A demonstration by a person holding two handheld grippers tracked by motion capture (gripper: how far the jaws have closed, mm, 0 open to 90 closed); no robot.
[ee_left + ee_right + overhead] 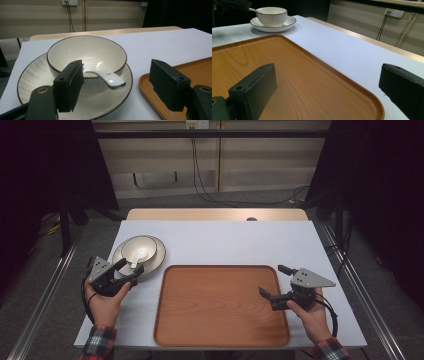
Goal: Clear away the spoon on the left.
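Note:
A cream bowl (140,248) with a dark rim stands on a matching plate (158,260) at the table's left. A white spoon (109,78) rests in the bowl (87,53), its handle sticking out over the rim toward me. My left gripper (131,266) is open just in front of the plate (32,80), and the spoon handle lies between its jaws without touching them. My right gripper (272,280) is open over the right edge of a wooden tray (220,305), holding nothing.
The tray (287,65) lies bare in the middle of the white tabletop (225,235), close to the plate's right side. A wooden strip (215,214) runs along the table's far edge. Metal rails flank the table, and cables hang from the back wall.

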